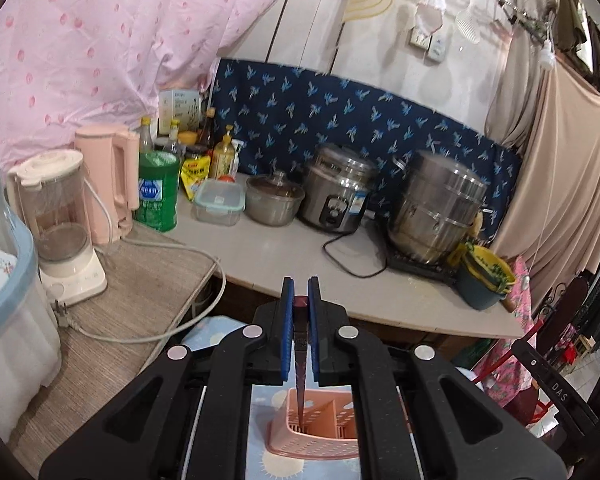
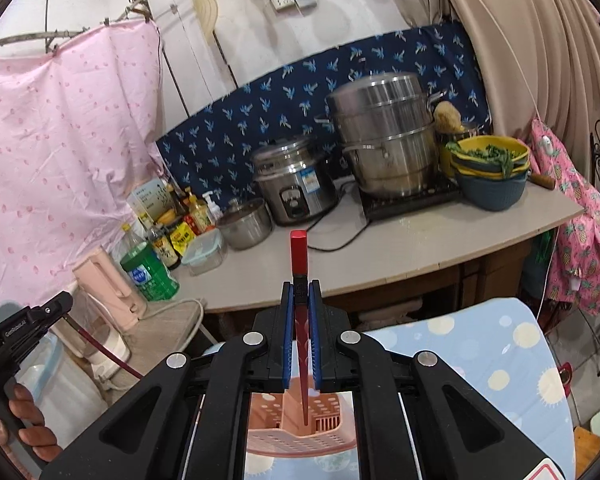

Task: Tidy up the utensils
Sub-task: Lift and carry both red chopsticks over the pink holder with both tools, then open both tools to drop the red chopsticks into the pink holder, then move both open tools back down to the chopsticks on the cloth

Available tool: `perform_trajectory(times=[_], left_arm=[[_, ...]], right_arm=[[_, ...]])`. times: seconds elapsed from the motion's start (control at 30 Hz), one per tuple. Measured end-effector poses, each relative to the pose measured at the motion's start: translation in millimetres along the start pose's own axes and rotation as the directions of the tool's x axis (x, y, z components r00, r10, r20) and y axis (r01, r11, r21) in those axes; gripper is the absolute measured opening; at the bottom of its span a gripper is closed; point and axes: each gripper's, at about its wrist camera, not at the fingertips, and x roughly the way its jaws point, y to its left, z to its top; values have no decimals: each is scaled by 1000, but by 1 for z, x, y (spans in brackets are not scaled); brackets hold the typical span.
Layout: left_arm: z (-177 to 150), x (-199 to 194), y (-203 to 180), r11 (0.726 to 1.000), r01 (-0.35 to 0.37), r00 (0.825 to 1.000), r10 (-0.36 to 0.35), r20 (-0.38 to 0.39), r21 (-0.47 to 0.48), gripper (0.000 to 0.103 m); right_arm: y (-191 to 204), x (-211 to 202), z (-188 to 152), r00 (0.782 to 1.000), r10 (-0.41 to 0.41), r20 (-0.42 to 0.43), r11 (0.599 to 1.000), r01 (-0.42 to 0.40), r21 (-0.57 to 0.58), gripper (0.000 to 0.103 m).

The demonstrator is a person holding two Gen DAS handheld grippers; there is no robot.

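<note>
Left tongs (image 1: 301,296): clamped on a chopstick (image 1: 300,360), tip low-centre over the pink holder (image 1: 320,436).
Right tongs (image 2: 301,296): clamped on a red chopstick (image 2: 299,256), tip inside the holder.

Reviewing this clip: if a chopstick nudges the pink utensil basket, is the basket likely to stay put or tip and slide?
The pink basket looks like thin perforated plastic, so probably light and easy to shove. It sits on a smooth patterned cloth, so it may slide. The chopstick in the right tongs looks stiff, so a nudge would likely carry straight through.
</note>
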Motion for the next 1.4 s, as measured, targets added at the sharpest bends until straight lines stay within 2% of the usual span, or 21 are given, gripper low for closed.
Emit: perform_trajectory(times=[0.2, 0.33, 0.37, 0.4, 0.47, 0.57, 0.73, 0.87, 1.1, 1.4], left_arm=[[-21, 26, 12, 1000, -23, 998, 22, -64, -5, 7], [-28, 27, 17, 999, -42, 997, 42, -69, 5, 10], [-28, 24, 18, 999, -47, 997, 47, -68, 10, 19], [-29, 22, 19, 998, -54, 996, 55, -66, 13, 35], [-30, 13, 22, 997, -76, 996, 77, -45, 13, 51], [-32, -1, 22, 997, -77, 996, 78, -39, 30, 52], [-40, -29, 21, 996, -77, 996, 79, -36, 52, 56], [-55, -55, 18, 992, -91, 994, 95, -44, 85, 62], [-96, -95, 25, 986, -121, 987, 131, -90, 113, 64], [-168, -128, 47, 982, -148, 970, 168, -178, 117, 64]], right_arm=[[0, 26, -20, 998, -11, -58, 1000, 10, -20, 7], [3, 23, -25, 999, -37, -38, 999, 35, -38, 14], [3, 19, -25, 999, -36, -31, 999, 35, -36, 20], [3, 15, -24, 999, -34, -23, 999, 33, -33, 23], [2, 7, -22, 999, -31, -7, 999, 31, -27, 32], [3, -14, -21, 1000, -21, 20, 1000, 21, -22, 44], [12, -50, -29, 999, 2, 43, 999, 1, -51, 49], [21, -74, -45, 1000, 20, 23, 996, -18, -85, 50], [31, -108, -99, 999, 16, -43, 990, -22, -141, 51], [15, -137, -187, 985, -25, -171, 991, 1, -135, 51]])
